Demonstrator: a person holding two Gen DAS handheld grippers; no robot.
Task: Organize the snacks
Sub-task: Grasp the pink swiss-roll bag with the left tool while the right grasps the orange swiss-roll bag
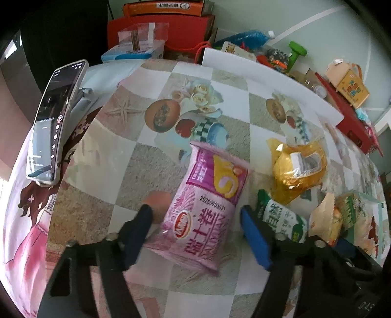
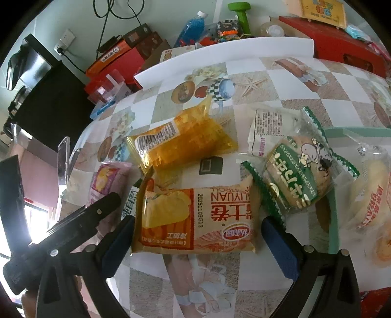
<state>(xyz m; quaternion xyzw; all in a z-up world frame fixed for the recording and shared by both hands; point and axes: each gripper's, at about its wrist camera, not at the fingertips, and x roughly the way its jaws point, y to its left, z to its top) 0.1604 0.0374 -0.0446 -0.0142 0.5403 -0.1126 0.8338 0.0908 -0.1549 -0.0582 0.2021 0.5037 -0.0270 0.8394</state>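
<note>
**Snack packets on patterned tablecloth, two grippers over them**

Left gripper (image 1: 196,230): blue-padded jaws either side of pink snack packet (image 1: 205,208); left finger at packet's edge, right pad apart from it, so not a firm pinch. Packet crinkled foil, lying flat on tablecloth (image 1: 151,159).

Right gripper (image 2: 198,241): jaws spread, straddling orange snack packet (image 2: 195,217) without touching; packet flat, rectangular, glossy.

Beyond, outward: yellow translucent packet (image 2: 180,141) with barcode label; green-edged round biscuit packet (image 2: 300,171), sawtooth seams, tilted against a white wrapper (image 2: 268,129); pale green tray (image 2: 332,195) at right, rim only seen, holding clear-wrapped buns (image 2: 371,195).

Surface: glossy checked cloth, printed starfish, roses, fruit. White board (image 2: 220,56) along far edge. Phone (image 1: 53,122) upright on stand, left. Behind: red boxes (image 1: 183,31), green dumbbell (image 2: 240,14), blue bottle (image 2: 190,29), pale wall.
</note>
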